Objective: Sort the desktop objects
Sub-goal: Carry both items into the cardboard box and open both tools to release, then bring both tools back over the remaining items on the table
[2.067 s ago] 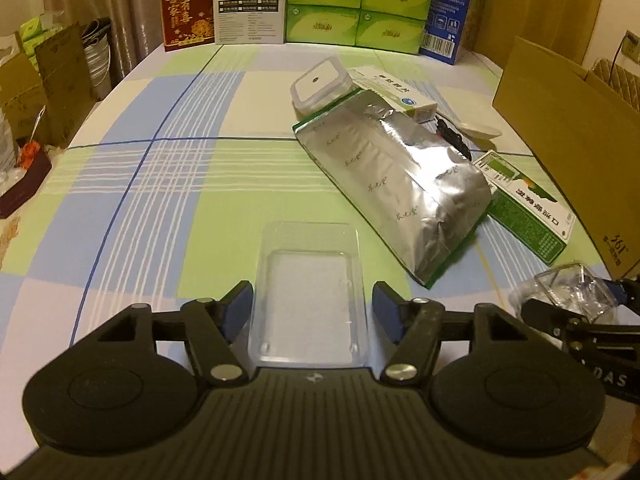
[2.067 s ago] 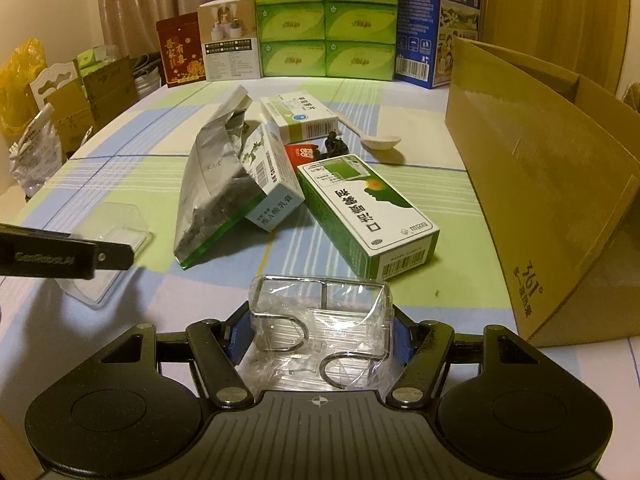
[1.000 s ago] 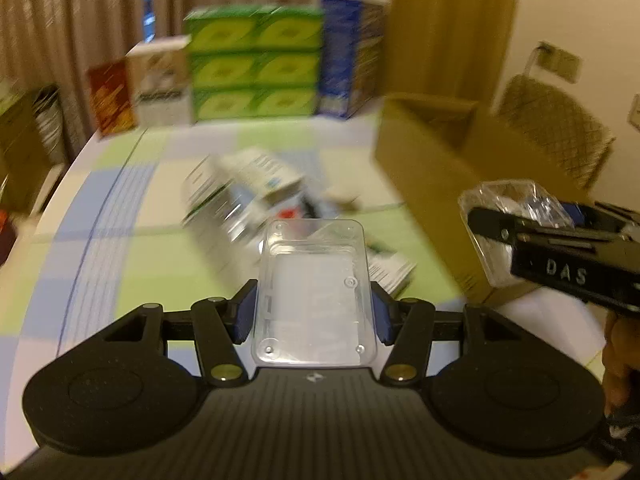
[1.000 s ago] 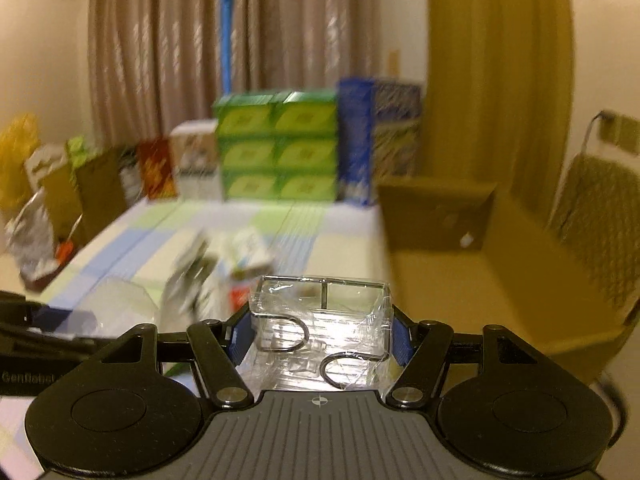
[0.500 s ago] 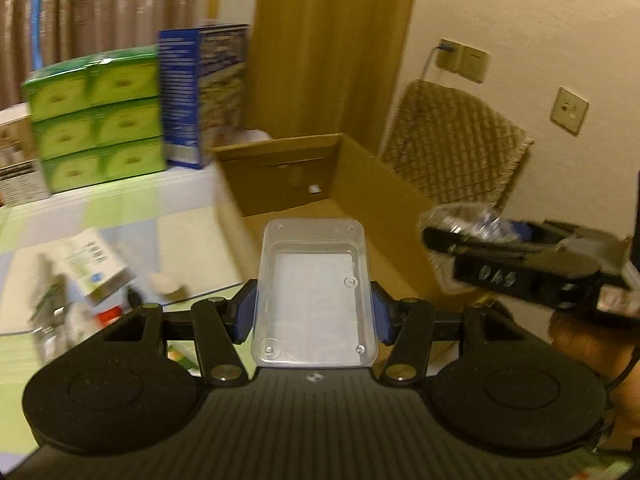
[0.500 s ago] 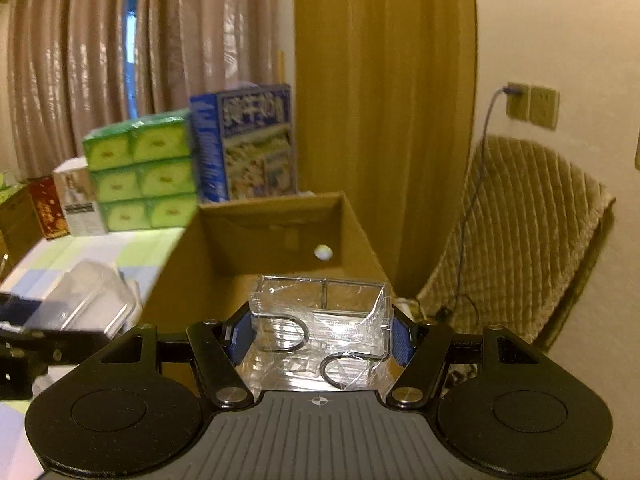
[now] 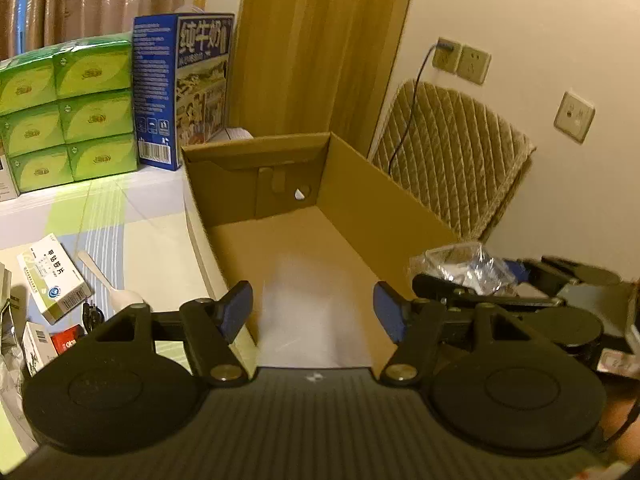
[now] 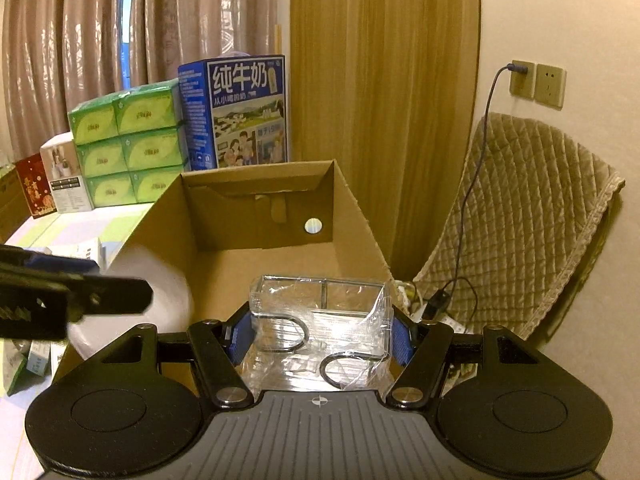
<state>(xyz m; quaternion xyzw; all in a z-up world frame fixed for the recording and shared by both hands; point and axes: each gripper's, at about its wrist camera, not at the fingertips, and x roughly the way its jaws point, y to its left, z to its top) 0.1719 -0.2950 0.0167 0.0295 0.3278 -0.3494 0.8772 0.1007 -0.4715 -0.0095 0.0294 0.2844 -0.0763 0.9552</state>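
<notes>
Two hand-held grippers are seen poised over an open brown cardboard box (image 7: 320,216) that stands on a table with a green, blue and white checked cloth (image 7: 132,220). The left gripper (image 7: 314,310) is spread wide, with its blue-padded fingers (image 7: 236,308) apart and nothing clamped between them. Below the gap, a pale, blurred translucent shape (image 7: 308,312) is seen against the box floor; it appears to be a clear plastic tray, though it is too smeared for its edges to be made out. In the right wrist view the same blurred whitish shape (image 8: 148,292) is seen at the box's left wall, just beyond the left gripper's black finger (image 8: 80,300).

The right gripper (image 8: 320,332) is closed on a clear rectangular container wrapped in crinkled film with metal hooks inside (image 8: 320,320), which is pressed between the blue pads on both sides. It is held above the near right part of the box, not resting on anything. From the left wrist view the wrapped container (image 7: 468,272) is seen beside the box's right wall.

On the cloth to the left of the box, a white and green medicine carton (image 7: 52,282) and a white plastic spoon (image 7: 116,288) are left lying. Behind the box, a stack of green tissue packs (image 8: 128,148) and a tall blue milk carton (image 8: 236,112) are stood. A quilted beige chair back (image 8: 528,216) is seen to the right.
</notes>
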